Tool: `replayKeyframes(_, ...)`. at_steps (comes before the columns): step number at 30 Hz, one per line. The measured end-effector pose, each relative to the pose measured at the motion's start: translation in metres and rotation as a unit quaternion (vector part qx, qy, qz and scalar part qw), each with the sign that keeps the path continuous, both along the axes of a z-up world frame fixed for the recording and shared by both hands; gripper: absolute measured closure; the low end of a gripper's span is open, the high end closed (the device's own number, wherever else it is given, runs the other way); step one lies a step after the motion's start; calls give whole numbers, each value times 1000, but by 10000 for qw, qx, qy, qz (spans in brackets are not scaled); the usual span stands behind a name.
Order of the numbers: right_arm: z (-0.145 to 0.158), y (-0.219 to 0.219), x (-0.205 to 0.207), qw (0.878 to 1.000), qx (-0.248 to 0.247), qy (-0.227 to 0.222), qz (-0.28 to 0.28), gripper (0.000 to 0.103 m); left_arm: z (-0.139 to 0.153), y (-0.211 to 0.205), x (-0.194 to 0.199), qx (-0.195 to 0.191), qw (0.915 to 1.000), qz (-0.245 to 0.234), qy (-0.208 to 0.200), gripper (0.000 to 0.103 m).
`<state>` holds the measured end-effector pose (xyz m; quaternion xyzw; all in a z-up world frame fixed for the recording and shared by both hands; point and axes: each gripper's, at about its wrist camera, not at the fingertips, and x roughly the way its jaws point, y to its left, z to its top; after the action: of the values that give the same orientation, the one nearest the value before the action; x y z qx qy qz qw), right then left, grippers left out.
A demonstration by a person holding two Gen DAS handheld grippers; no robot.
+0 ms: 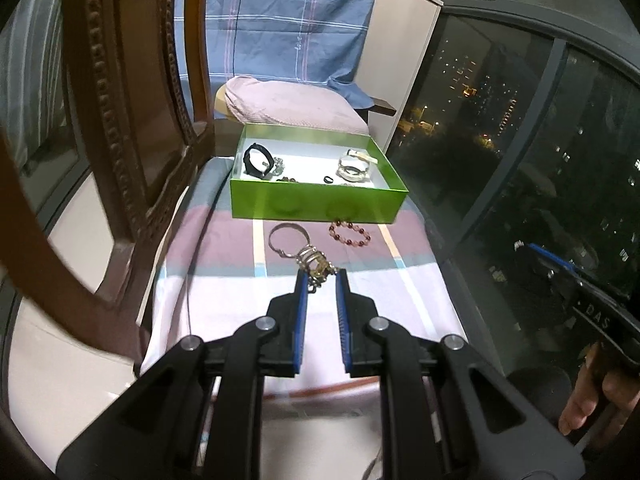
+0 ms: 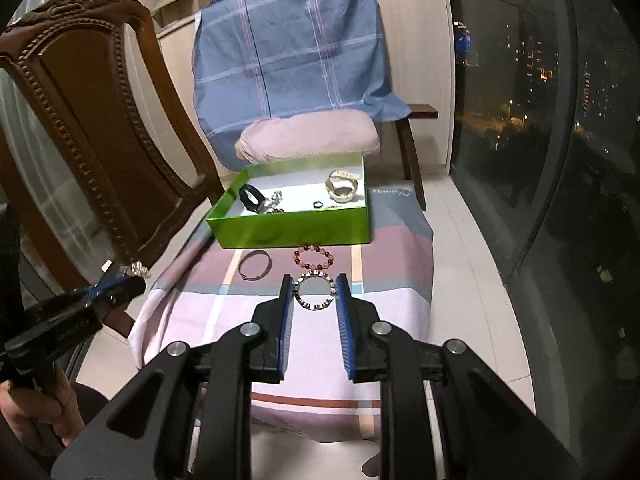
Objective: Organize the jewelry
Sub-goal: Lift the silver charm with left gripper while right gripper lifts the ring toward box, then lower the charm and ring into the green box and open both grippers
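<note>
Left tool (image 1: 321, 276): narrow, clamped on a tangled gold-and-silver chain bracelet (image 1: 316, 266), raised over the striped cloth (image 1: 224, 248) covering the surface. Right tool (image 2: 312, 282): narrow, pads either side of a silver link bracelet (image 2: 314, 290), ring standing upright between the blue pads (image 2: 343, 292), apparently gripped at its edges. Seen from the right wrist view, left tool off at lower left with its glittering chain at the tips, a hand (image 2: 36, 408) on the grip below. Just beyond the tools, lying flat on the cloth: plain metal bangle (image 1: 288, 238), to the left, and red-and-pink bead bracelet (image 1: 349, 233), to the right, close together but apart, both just short of the green box (image 1: 316, 202). Box open-topped, white floor inside. In it: black band (image 1: 256, 160) propped at the left end, small sparkly piece (image 1: 279, 166) beside it, dark beads (image 1: 288, 179) near the front wall, small black ring (image 1: 328, 179) near the middle, pale wide bangle (image 1: 353, 168) at the right end. Carved wooden chair back (image 1: 120, 100) at left. Behind the box, pink cushion (image 1: 288, 102), then blue checked cloth (image 1: 280, 20) draped upright. Dark window (image 1: 520, 140) along the right, city lights outside.
</note>
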<state>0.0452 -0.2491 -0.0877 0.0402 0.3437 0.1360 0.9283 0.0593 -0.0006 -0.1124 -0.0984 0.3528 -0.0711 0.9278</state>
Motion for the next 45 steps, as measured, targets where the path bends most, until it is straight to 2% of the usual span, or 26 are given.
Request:
replayKeyframes(7,11,2,-17,9998,100,-150,99,82,18,-5,-28,119,9998,46,-158,89)
replayKeyframes(16,23,1,-28,9994,139,-280,163,82,29,-14,-41,180,9995,-19,-257,89)
replayKeyframes(29,25,0,-33,9993,132,-308,190,82,27,-18,-44,211,9995,-57,-230,89)
replayKeyframes(33,16,0,-28,9995,146,-190,187,82,19,-18,-40,187,9997,-58,-119,89)
replayKeyframes(39,5,5,2,9994,181,-23,291,82,12,-17,-5,93,9998,-151,29,89)
replayKeyframes(43,11,12,53,9990,182,-131,383,82,23,-11,54,45,9999,-164,-7,89)
replayKeyframes(45,12,18,96,9990,155,-197,371,82,28,-9,88,13,9999,-161,-30,89)
